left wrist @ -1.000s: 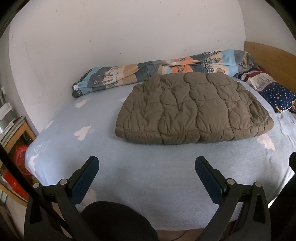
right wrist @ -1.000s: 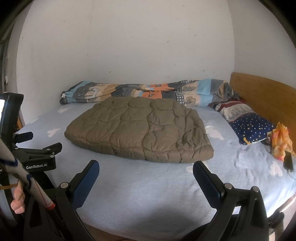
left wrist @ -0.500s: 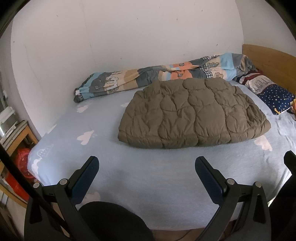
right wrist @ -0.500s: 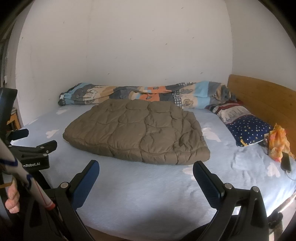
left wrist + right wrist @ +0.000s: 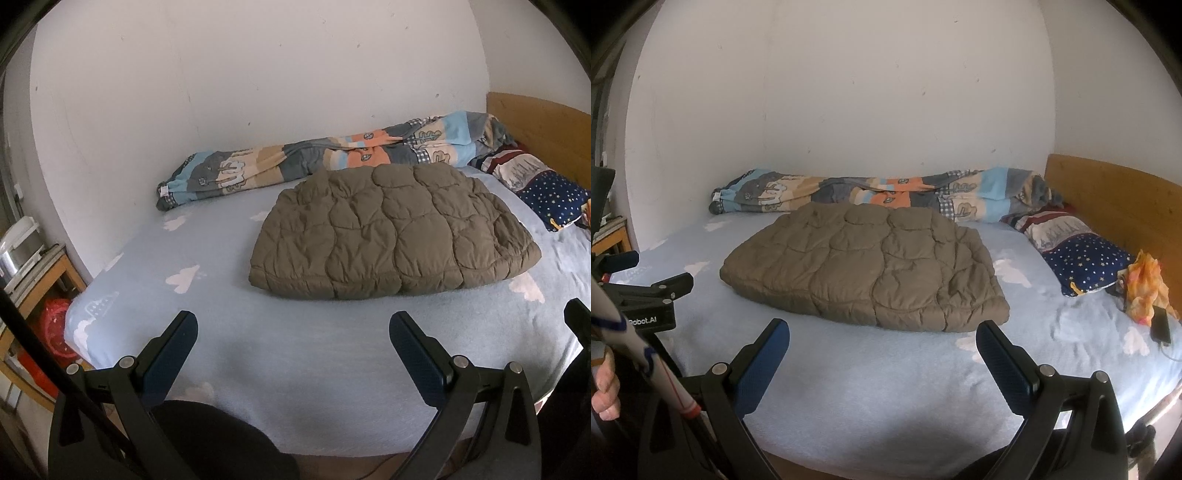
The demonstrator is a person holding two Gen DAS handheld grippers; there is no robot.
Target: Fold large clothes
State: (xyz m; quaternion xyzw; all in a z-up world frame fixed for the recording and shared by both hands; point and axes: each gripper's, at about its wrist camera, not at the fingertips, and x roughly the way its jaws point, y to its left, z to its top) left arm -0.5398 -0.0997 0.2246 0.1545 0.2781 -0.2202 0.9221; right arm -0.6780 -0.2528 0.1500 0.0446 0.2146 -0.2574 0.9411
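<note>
A brown quilted jacket (image 5: 391, 232) lies folded into a flat rectangle in the middle of the bed; it also shows in the right wrist view (image 5: 868, 269). My left gripper (image 5: 291, 332) is open and empty, held back over the bed's near edge, well short of the jacket. My right gripper (image 5: 882, 339) is open and empty too, just short of the jacket's near right corner. The left gripper's body shows at the left of the right wrist view (image 5: 646, 295).
The bed has a light blue cloud-print sheet (image 5: 295, 369). A rolled patterned duvet (image 5: 332, 158) lies along the wall. Star-print pillow (image 5: 1082, 262), orange cloth (image 5: 1145, 291) and a phone (image 5: 1161, 325) lie by the wooden headboard (image 5: 1115, 203). A wooden shelf (image 5: 37, 280) stands left.
Both grippers have drawn back and tilted up, so the jacket looks smaller and farther. The jacket has not moved. Both grippers stayed open.
</note>
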